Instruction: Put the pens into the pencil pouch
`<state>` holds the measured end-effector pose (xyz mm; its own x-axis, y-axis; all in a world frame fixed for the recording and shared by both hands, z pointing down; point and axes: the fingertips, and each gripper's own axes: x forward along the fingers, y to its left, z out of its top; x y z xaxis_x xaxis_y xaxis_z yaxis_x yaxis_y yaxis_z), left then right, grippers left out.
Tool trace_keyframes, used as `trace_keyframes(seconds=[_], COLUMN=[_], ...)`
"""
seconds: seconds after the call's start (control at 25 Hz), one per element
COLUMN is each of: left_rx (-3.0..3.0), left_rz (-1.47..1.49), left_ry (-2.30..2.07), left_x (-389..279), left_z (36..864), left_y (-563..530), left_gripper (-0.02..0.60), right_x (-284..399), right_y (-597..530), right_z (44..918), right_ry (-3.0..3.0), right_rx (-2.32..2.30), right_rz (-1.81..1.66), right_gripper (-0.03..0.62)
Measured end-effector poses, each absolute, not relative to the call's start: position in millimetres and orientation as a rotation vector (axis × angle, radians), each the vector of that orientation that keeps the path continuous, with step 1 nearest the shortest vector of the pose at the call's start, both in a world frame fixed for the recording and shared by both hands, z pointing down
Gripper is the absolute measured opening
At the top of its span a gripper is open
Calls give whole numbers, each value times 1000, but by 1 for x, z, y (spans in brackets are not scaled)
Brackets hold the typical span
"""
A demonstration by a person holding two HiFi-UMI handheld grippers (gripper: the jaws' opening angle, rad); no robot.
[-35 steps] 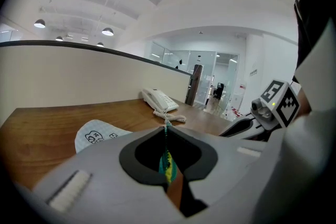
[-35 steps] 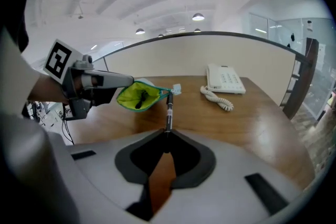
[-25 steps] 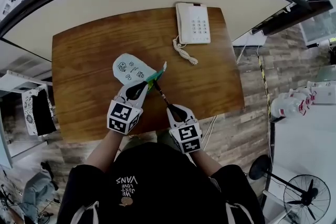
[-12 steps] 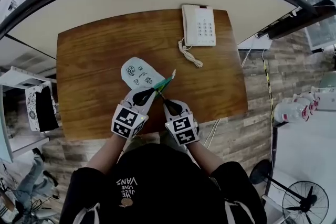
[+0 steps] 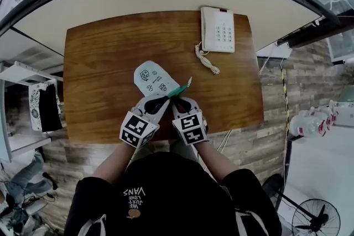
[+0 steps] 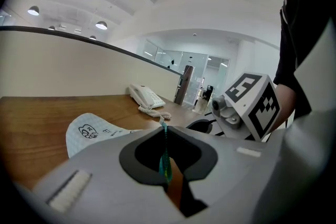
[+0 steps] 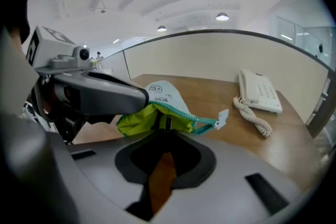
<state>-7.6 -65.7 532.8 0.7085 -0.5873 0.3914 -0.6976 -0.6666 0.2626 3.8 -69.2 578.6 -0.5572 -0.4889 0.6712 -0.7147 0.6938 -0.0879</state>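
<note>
Tongs from the head view: left tongs and right tongs side by side, tips nearly touching, both at the near end of the pouch. Just beyond the right tips, the teal zip sticking out. Well beyond both, a phone on the table. No loose pens to be seen around either one.

Left gripper view: pinched almost fully together on the pouch's teal edge, right at the tips. Rest of the pouch beyond and to the left, on the wood. Marker cube of the right tongs close by on the right.

Right gripper view: narrowly closed on a dark pen, its far end already inside the yellow-green lining just ahead of the tips. Pouch mouth held up by the left tongs, reaching in from the left.

Judged from this: one pen partly in, not yet let go. Left to do, probably: push it home, release, perhaps zip up. Cannot tell of any pens already inside.

Against a second ago: then, right tongs well back from the pouch, with most of the pen bare between tips and mouth. Now up beside the left tongs, the shaft almost wholly swallowed. Left tongs on the same edge as before.
</note>
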Motion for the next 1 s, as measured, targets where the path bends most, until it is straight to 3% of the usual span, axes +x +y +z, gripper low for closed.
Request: trace_keyframes(seconds=[0.4,1.0], left_rx=[2492,2439], left_rz=[353,364], left_ry=[-1028,-1039], left_x=[-16,-15], left_z=[534,553], left_y=[-73,-103], left_gripper=[25,26], right_x=[-5,70], right_y=[-84,-58], right_z=[573,574], right_ry=[-2347,-2216], right_rx=[934,1233], right_rz=[512,677], right_gripper=[70,70])
